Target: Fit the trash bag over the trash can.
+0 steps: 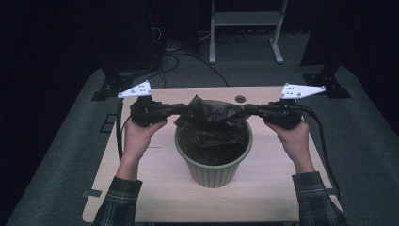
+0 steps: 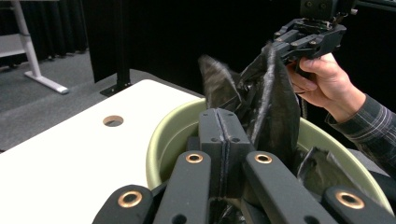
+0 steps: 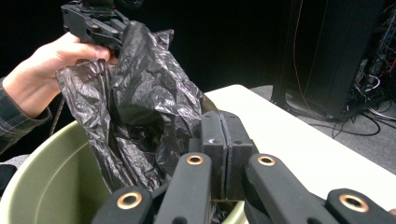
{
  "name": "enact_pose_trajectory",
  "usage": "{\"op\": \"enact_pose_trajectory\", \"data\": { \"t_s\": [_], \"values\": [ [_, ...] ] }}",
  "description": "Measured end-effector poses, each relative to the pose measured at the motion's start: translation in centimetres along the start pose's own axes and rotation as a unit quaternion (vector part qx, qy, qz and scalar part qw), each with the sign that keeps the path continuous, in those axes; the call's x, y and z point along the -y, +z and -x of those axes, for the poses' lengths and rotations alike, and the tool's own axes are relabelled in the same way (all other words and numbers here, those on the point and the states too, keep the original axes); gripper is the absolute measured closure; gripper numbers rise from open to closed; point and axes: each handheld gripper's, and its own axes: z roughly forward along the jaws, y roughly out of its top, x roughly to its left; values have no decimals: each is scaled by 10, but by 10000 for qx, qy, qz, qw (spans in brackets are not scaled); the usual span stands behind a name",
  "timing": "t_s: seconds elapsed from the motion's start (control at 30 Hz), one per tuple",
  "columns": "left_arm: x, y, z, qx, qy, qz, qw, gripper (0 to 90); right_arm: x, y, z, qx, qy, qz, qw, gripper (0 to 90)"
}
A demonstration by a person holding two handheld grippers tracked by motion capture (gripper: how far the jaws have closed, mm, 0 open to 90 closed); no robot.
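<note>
We see one crinkled, glossy black plastic bin bag (image 1: 212, 123) bunched up between our two tools, its lower part sagging into one pale green, ribbed round plastic bin (image 1: 214, 172) that stands on the light wood-grain table (image 1: 263, 188) below and between them. Our left gripper (image 1: 181, 108) has its two matte black jaws pressed flat together, with the bag's thin film pinched at that side; in the left gripper view the pads meet in a tight seam just over the bin's smooth rim (image 2: 161, 140). Our right gripper (image 1: 249, 109) is likewise clamped, pads meeting with no gap, and the bag (image 3: 140, 112) rises in creased folds just beside and ahead of it.

Each gripper carries one flat grey three-cornered plate and a trailing dark cable. Each linkage arm shows brass-coloured round pivots: four are visible in each gripper view.

How much film sits between the pads is hard to make out, since the jaws hide the pinched edge. The bin's base is cut off in both gripper views, and the bag's inside is too dark to read. One small round hole (image 1: 240, 99) lies in the table beyond the right gripper. Two plaid sleeves enter from below, cut off by the frame.
</note>
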Motion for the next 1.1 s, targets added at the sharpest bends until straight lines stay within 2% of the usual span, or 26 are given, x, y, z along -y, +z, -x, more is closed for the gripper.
{"op": "enact_pose_trajectory", "data": {
  "t_s": [0.27,0.4,0.53,0.63,0.83,0.9,1.0,1.03,1.07,1.1],
  "values": [
    [5,-15,-7,-163,-79,50,9998,895,7,-11,4,135,63,28,9999,897],
    [5,-16,-8,-185,-73,58,9998,896,7,-16,5,171,56,69,9998,898],
    [4,-17,-7,-314,-10,10,9995,896,9,-19,3,234,26,52,9997,899],
    [4,-17,-4,-281,1,0,9996,896,12,-21,-1,236,44,24,9997,899],
    [12,-21,9,-46,-16,-49,10000,895,20,-28,-12,167,47,-14,9998,895],
    [18,-24,15,26,-67,-41,10000,895,22,-30,-15,135,46,-45,9999,875],
    [26,-27,21,115,-70,-44,9999,895,24,-31,-18,130,57,-96,9999,746],
    [29,-28,25,138,-69,-59,9999,895,24,-31,-18,130,57,-96,9999,746],
    [31,-28,26,154,-66,-73,9998,895,22,-31,-19,138,48,-58,9999,646],
    [35,-28,29,189,-52,-85,9998,895,19,-31,-20,155,39,-29,9999,629]
  ]
}}
